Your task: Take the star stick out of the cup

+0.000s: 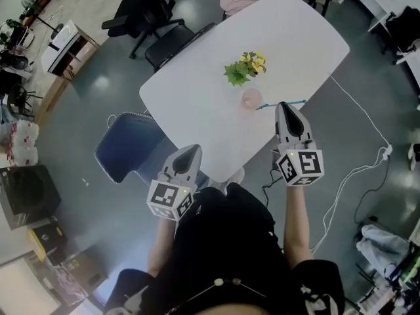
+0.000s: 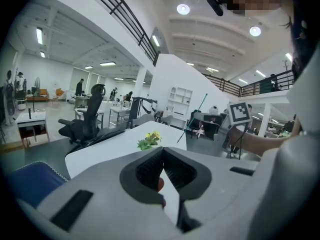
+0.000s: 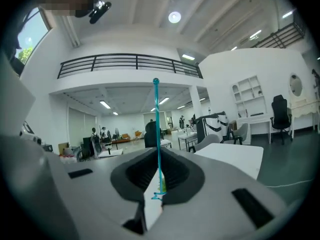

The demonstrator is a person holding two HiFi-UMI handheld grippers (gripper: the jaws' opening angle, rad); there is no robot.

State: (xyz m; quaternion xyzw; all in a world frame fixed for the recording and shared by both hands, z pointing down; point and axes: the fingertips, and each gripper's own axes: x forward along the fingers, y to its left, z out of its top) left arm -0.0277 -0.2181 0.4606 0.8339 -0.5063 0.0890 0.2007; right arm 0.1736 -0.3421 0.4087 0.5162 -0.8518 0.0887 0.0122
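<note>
Evidently, star stick [image 3: 156, 119] is out, pinched in my right gripper [image 3: 158, 156].
The jaws clamp its star end and the shaft runs beyond my tips, the cup [image 1: 251, 99] just beside them. I judge a firm, straight carry is best. Left gripper [image 2: 163, 154] jaws are pressed together, empty.

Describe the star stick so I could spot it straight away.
Find the white table, then the pale pink cup standing just below the yellow flowers in the head view. Beside that cup, the right gripper pinches the star stick: a hair-thin teal rod, the only slim, straight thing there.
</note>
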